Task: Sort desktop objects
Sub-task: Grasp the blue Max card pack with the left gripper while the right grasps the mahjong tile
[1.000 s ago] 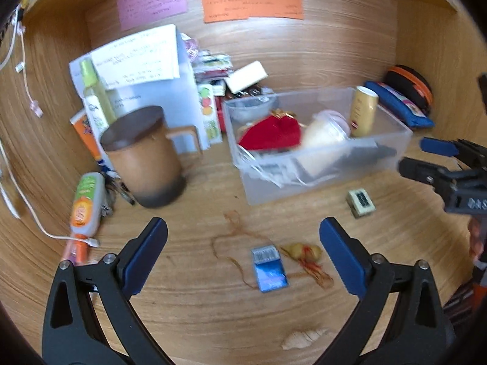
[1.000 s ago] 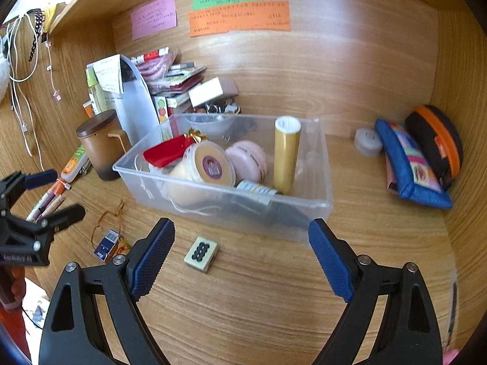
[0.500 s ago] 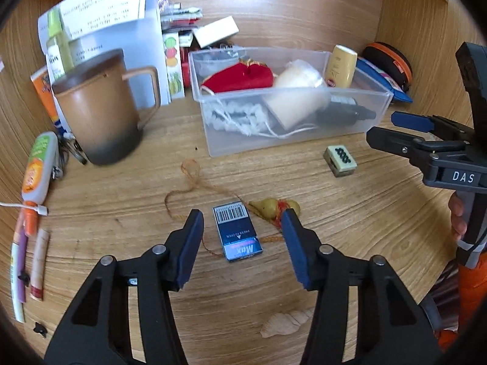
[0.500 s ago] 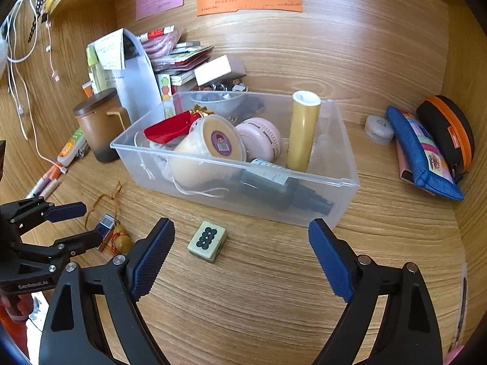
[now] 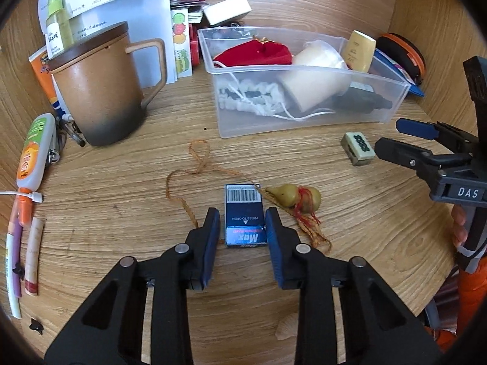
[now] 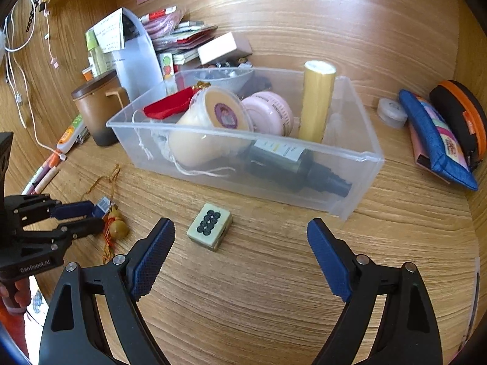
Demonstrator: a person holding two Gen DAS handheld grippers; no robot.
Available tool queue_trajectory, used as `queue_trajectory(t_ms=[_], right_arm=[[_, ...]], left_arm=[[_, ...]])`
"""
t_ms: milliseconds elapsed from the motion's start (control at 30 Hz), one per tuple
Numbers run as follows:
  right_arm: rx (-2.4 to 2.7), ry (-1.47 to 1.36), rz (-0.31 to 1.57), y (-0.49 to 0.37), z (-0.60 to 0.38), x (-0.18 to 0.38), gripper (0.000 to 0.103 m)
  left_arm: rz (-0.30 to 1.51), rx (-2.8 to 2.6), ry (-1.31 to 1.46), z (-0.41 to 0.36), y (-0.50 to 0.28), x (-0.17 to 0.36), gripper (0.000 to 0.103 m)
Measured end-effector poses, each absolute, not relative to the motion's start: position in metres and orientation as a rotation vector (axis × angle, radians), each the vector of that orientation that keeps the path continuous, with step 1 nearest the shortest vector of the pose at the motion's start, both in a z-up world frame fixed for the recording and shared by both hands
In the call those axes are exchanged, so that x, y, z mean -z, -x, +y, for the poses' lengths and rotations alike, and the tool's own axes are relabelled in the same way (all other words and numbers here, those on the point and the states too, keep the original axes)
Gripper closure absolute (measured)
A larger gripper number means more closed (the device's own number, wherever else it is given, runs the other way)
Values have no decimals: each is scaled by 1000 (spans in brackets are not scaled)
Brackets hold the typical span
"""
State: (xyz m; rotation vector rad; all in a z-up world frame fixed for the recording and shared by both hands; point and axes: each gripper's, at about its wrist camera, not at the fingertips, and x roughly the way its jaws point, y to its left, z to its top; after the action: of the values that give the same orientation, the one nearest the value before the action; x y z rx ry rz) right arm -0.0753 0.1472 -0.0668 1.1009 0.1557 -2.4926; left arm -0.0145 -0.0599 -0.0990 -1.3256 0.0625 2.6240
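A small blue staple box (image 5: 243,200) lies flat on the wooden desk. My left gripper (image 5: 242,213) straddles it, its jaws closing; the right pad is at the box's edge and a thin gap shows at the left pad. A gourd charm (image 5: 292,199) with an orange cord lies just right of the box. In the right wrist view my right gripper (image 6: 240,228) stands wide, its jaws closing slightly, with a green-backed mahjong tile (image 6: 210,225) on the desk between the pads, untouched. The left gripper (image 6: 91,215) shows at the left there.
A clear plastic bin (image 6: 243,135) behind the tile holds a red pouch, jars, a gold tube and a dark bottle. A brown lidded mug (image 5: 100,91) stands at the left with tubes and pens beside it. Pouches (image 6: 438,140) lie at the right wall. A shell (image 5: 287,324) lies near the desk's front.
My left gripper came down over the blue box and its jaws narrowed from wide apart to just outside the box. My right gripper sank closer to the tile.
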Motion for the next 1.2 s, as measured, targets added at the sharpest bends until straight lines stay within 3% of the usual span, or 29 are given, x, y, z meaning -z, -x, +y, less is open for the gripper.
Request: queue_trajectory(t_ms=[300,533,700,1200], right_arm=[[2412,-1161,204,86,132,85,44],[2364,-1180,215,90,122,89,51],[2368,-1168,259,87,115,89,79],[2382,-1059,186,71,124,62,81]], left_arm=[[98,-2655,1311,-59,19,101,72],[43,-2645,1283,-65,25,101,77],[24,-2652,1285,-68,25,99,77],[9,-2727,1157,-69,11,62,77]])
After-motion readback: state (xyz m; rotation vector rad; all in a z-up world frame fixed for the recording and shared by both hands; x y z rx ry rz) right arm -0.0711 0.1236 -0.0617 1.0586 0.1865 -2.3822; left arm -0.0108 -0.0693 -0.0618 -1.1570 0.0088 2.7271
